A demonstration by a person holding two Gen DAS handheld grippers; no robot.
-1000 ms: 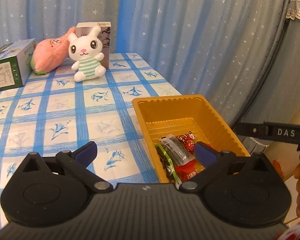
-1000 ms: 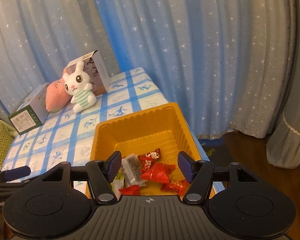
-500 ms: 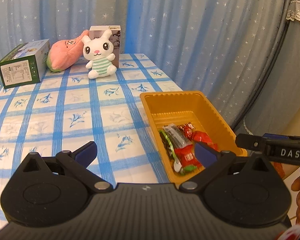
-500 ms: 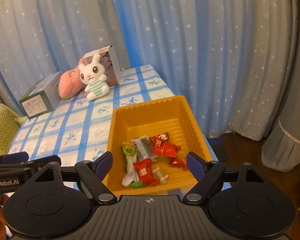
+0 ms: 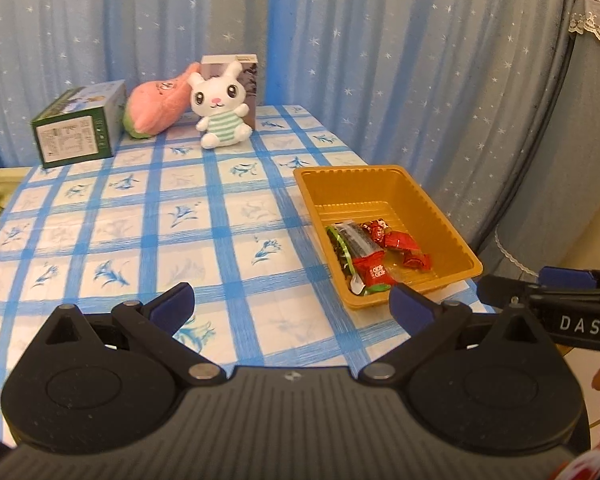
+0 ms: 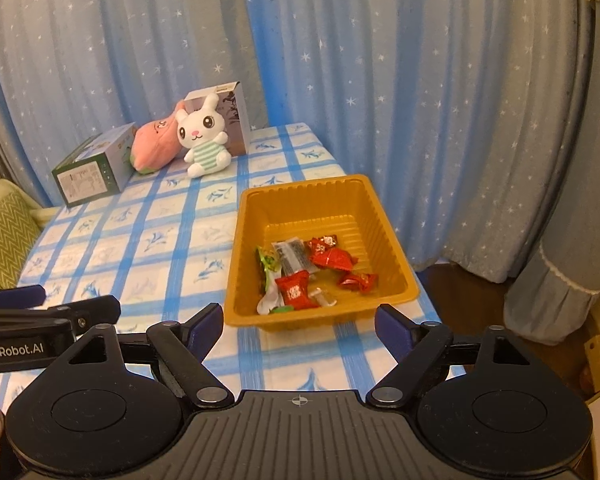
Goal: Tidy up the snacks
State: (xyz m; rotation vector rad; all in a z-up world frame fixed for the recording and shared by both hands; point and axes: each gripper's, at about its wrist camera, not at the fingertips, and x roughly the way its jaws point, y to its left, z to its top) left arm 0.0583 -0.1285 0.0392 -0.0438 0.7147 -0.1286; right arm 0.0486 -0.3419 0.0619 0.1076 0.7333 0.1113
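Right wrist view: the gold tray lies ahead of the right gripper, at about 12 o'clock, well apart from the blue fingertips.
Tray axis: the long side runs from 6 to 12 o'clock, away from the camera.
Snacks: they lie in the near half of the tray; red wrappers at the right, a dark packet pointing to 12 o'clock, a green one at the left.
Left wrist view: the tray sits at about 1 o'clock from the left gripper, near the right edge of the checked tablecloth.
Right gripper fingers: wide apart, holding nothing.
Left gripper fingers: wide apart, holding nothing.
Far end: a white rabbit toy, a pink plush and a green box at 11 o'clock.
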